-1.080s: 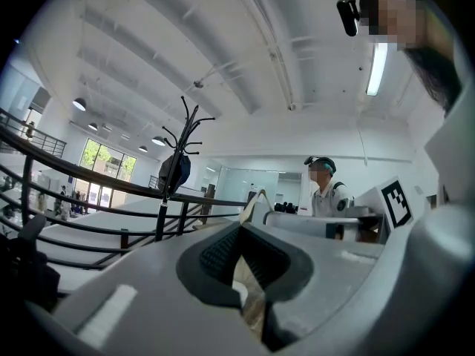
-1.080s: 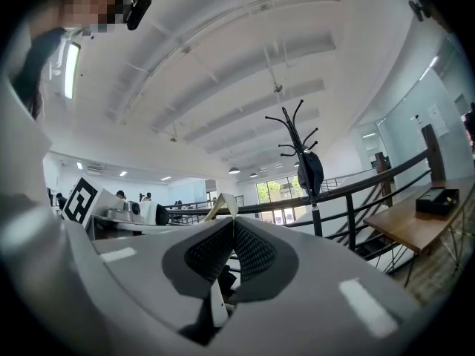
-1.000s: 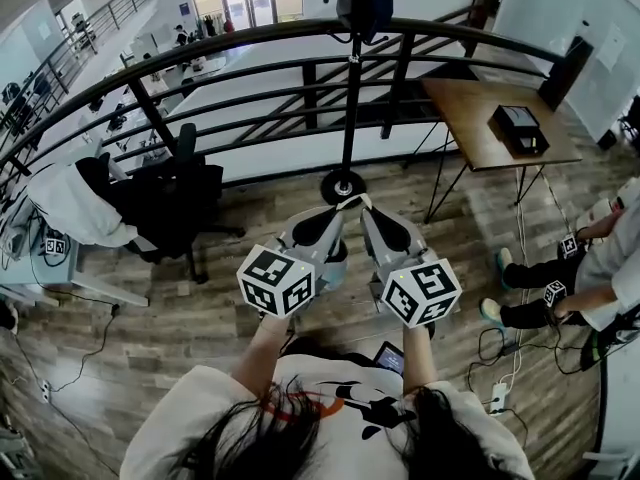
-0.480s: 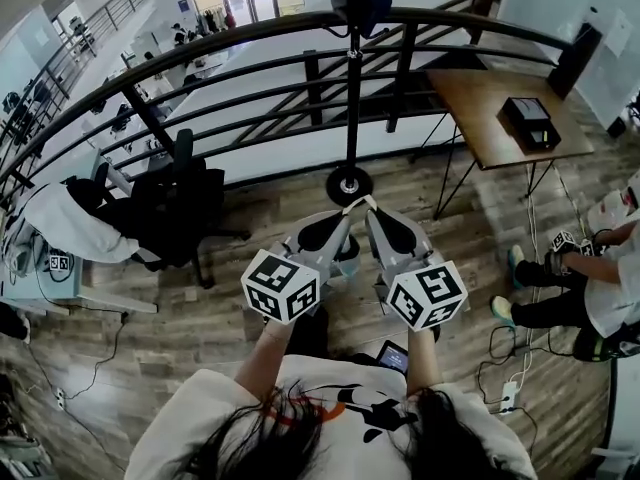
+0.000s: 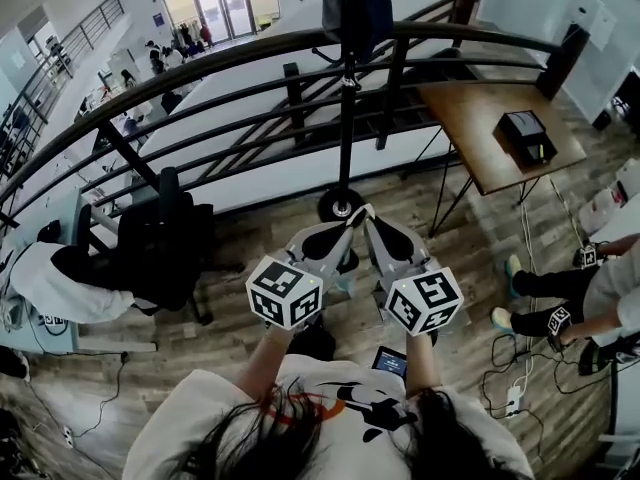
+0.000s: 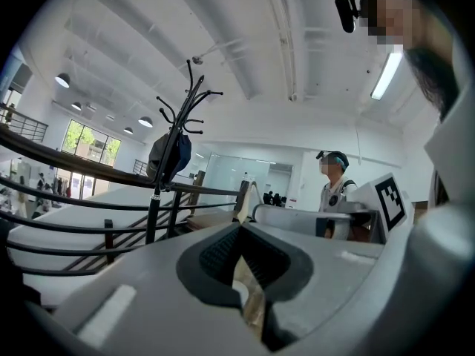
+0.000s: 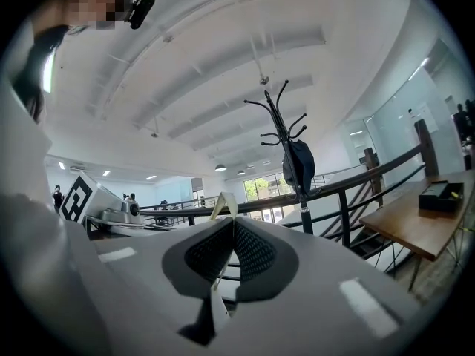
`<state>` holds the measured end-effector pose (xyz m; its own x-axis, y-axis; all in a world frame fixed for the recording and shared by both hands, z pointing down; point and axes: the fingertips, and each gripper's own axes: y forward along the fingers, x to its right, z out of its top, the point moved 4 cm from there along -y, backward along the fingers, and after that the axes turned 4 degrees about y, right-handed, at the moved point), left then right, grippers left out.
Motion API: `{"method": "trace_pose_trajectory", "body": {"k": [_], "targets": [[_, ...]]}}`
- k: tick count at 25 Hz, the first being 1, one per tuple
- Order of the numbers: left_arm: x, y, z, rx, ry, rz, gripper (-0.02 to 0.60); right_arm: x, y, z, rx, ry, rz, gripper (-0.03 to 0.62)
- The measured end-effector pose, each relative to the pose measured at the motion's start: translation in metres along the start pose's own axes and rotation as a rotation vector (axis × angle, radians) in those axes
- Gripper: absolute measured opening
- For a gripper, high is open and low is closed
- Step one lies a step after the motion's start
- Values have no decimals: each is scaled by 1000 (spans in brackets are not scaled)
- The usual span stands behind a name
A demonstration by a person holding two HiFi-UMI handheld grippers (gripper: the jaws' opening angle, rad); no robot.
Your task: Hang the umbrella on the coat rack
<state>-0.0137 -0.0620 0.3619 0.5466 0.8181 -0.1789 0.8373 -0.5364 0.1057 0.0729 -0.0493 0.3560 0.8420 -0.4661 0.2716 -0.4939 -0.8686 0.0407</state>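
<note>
Fingers of the left gripper and the right gripper are shown closed in the head view. The two tips are held almost touching each other over the wooden floor, near the round foot of the coat rack. The umbrella, a dark folded bundle, is seen hung near the top of the rack, in front of a black railing. A wooden table is placed to the right.

In the left gripper view, the jaws are pressed together with nothing held between them. The rack and hanging umbrella are seen to the left, and a person wearing a headset is seen to the right.

In the right gripper view, the jaws are likewise shut and empty. The umbrella is seen hanging on the rack, right of centre.
</note>
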Motion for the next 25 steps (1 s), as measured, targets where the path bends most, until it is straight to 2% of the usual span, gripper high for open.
{"method": "trace_pose_trajectory", "body": {"k": [12,19,25], "targets": [[-107,45,20,-13,17,-102,0,39,108,8,24,0,-105,23],[-142,57,38,11,-2,-112,0,51,131,19,12,-6,-151,23],[-157,71,34,11,-36,-115,0,66,141,14,-9,1,-167,23]]}}
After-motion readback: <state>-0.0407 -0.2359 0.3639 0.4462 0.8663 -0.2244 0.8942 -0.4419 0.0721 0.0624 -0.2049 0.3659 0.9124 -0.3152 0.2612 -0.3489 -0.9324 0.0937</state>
